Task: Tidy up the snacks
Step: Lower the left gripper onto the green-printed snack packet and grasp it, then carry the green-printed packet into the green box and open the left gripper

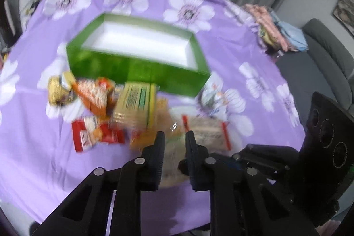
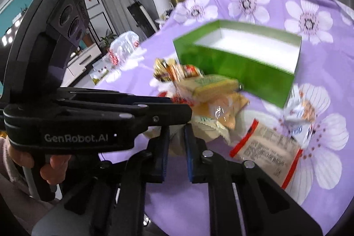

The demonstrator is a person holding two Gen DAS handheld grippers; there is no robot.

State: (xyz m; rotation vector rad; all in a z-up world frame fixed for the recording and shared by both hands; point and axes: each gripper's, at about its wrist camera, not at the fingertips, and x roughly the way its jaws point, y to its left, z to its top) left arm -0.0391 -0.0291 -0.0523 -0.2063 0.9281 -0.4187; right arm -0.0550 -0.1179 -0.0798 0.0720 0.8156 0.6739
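Jaws of both grippers pinch one pale snack packet (image 1: 174, 156); only the right view shows a hand (image 2: 53, 167).

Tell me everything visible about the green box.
The green box is an open, lidless rectangular carton, glossy green outside and plain white inside, seemingly cardboard. It sits upright on the purple flowered cloth and looks empty. The snack pile lies in front of it; a yellow-green packet overlaps its near wall, though blur hides whether they touch. Neither gripper touches it.
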